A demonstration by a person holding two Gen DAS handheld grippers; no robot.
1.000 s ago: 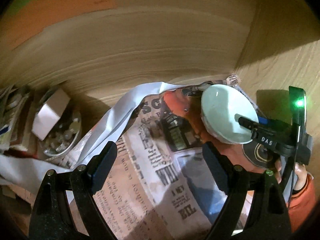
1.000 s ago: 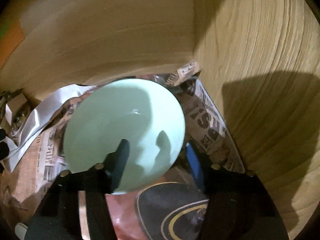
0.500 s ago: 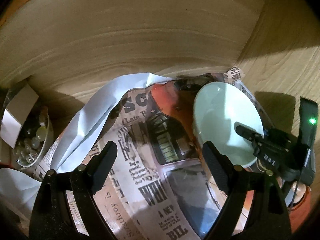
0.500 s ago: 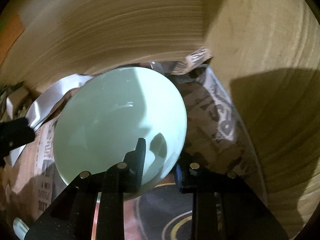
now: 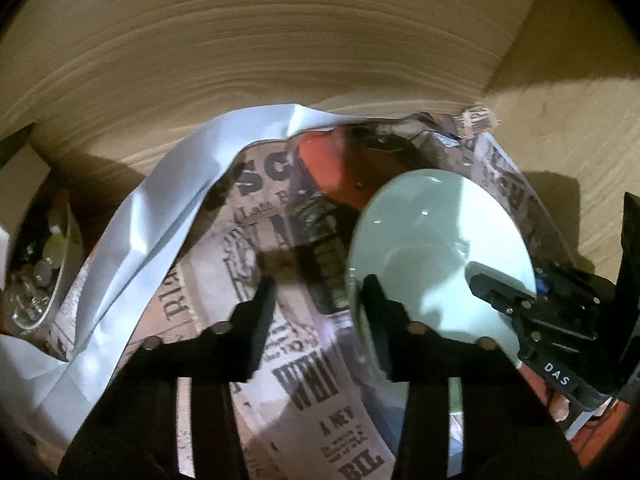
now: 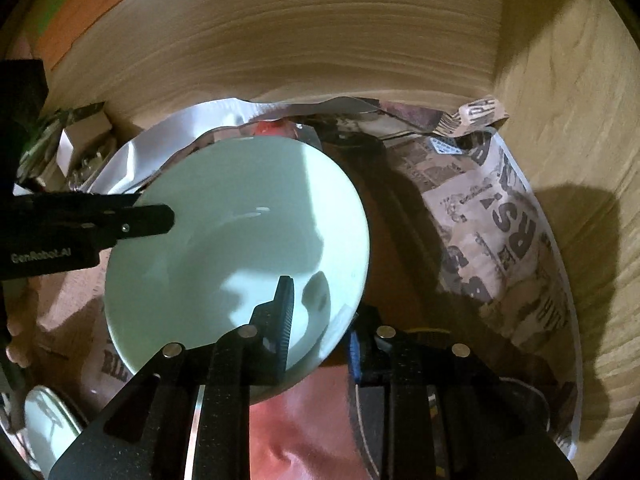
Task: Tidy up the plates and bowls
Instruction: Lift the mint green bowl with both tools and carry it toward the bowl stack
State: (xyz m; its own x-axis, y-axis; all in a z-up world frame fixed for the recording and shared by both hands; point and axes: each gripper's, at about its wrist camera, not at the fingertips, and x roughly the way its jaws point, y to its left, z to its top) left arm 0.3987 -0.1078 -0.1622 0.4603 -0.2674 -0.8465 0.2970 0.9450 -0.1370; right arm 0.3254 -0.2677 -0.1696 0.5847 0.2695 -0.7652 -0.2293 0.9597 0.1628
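A pale green bowl (image 6: 224,240) is held tilted above newspaper inside a wooden cabinet. My right gripper (image 6: 320,320) is shut on the bowl's near rim, one finger inside and one outside. The bowl also shows in the left wrist view (image 5: 432,256), with the right gripper (image 5: 508,300) on its right rim. My left gripper (image 5: 320,304) has narrowed; its right finger (image 5: 376,320) is at the bowl's left rim and its left finger (image 5: 260,312) stands over the newspaper. The gap between them holds nothing. In the right wrist view the left gripper's finger (image 6: 136,220) reaches the bowl's left edge.
Printed newspaper (image 5: 304,380) and a white paper sheet (image 5: 160,216) line the shelf. A glass dish of small items (image 5: 36,276) and a small white box (image 6: 84,132) sit at far left. Wooden walls (image 6: 568,128) close in behind and to the right. Another white dish (image 6: 44,428) lies lower left.
My left gripper has moved right to the bowl's left rim and its fingers have closed in. The right gripper has lifted and brought the bowl nearer.
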